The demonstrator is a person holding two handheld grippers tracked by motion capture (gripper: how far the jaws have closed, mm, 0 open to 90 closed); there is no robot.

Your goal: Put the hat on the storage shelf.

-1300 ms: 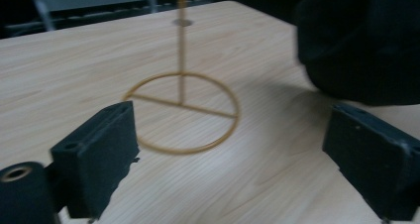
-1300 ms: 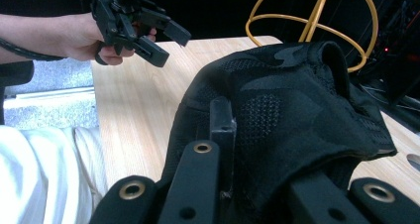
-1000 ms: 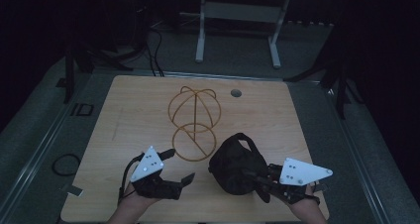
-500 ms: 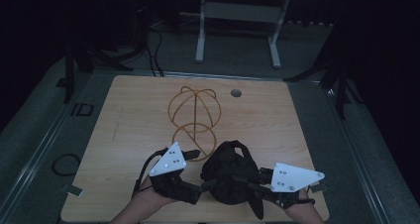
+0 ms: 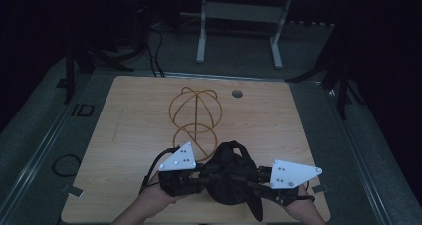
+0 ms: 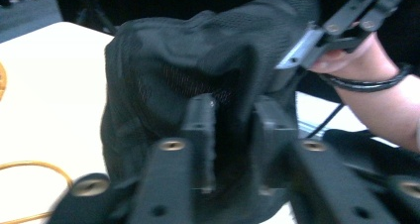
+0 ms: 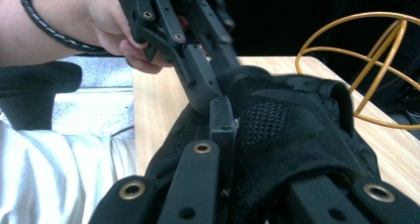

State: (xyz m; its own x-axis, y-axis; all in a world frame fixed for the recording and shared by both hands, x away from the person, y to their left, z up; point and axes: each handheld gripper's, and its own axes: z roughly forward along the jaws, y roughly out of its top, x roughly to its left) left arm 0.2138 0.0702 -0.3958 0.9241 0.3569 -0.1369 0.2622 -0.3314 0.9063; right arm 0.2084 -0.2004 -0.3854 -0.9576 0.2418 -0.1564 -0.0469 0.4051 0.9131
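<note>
High view, cap: a black mesh cap [image 5: 230, 177] sits at the near edge of the wooden table [image 5: 129, 135], between the two grippers.
High view, left gripper: the left gripper [image 5: 201, 177] meets the cap's left side, its jaws having just been closing, with cap fabric between them.
High view, right gripper: the right gripper [image 5: 254, 182] meets the cap's right side.
High view, stand: a gold wire stand [image 5: 195, 116] stands just beyond the cap, mid-table.
Left gripper view, tongs: narrow, the two black jaws pinching a fold of the cap [image 6: 198, 75]; the right gripper [image 6: 297, 55] grips the cap's far edge.
Right gripper view, tongs: clamped on the cap [image 7: 292, 130], mesh bunched between the jaws; the left gripper [image 7: 208, 92] bites the same edge from above.
Right gripper view, stand: the wire stand [image 7: 366, 65] rises behind the cap.
</note>
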